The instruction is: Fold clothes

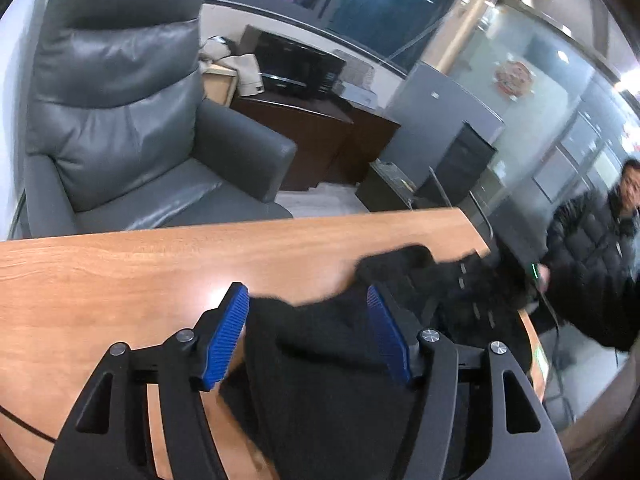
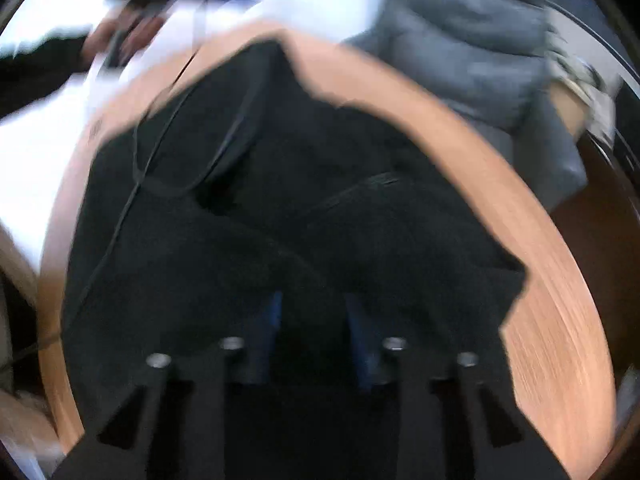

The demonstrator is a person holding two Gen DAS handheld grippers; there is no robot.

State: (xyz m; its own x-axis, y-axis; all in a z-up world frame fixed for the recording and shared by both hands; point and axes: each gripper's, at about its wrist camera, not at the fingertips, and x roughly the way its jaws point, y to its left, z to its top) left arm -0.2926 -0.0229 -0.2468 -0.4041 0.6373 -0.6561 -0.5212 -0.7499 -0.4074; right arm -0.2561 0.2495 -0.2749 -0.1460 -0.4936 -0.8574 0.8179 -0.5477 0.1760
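Grey leather armchair (image 1: 132, 120) beyond wooden table (image 1: 160, 272)

- garment (image 1: 336, 368): black, plain
- table (image 1: 140, 272): orange-brown wood grain
- pads (image 1: 226, 336): blue, ribbed
- armchair (image 1: 120, 120), far left: grey leather
- jacket (image 1: 592, 264), right: black

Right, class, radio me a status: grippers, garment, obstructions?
Left gripper open, black garment between pads. Right gripper blurred, over garment. Thin cable across cloth.

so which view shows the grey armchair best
The left wrist view: the grey armchair appears sharp and nearly whole, back, seat and armrest, behind the wooden table. The right wrist view shows only a motion-blurred grey part of it beyond the table edge.
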